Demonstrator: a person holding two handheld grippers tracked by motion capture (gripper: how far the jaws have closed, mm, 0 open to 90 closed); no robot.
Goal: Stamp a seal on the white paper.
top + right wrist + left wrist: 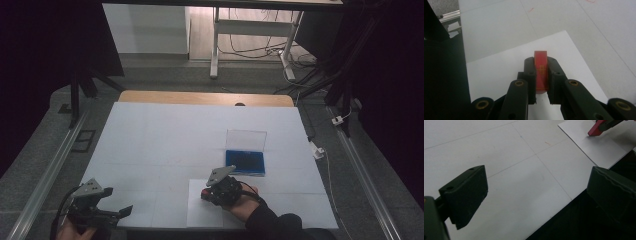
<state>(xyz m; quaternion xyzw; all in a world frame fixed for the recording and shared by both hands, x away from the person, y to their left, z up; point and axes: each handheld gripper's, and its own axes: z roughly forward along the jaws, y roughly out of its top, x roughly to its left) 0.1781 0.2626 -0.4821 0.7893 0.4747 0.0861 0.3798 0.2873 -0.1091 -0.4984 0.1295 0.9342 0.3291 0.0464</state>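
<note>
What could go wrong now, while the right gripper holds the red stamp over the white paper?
The right gripper clamps the red stamp only by its narrow sides, so it might tilt when pressed. The white paper lies loose near the table edge and the open left gripper is off it, so the sheet may slide.

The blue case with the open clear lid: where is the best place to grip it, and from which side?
Probably grip the blue case by its flat base at the near edge, coming from the person's side. The clear lid stands upright at the far edge, blocking that side.
</note>
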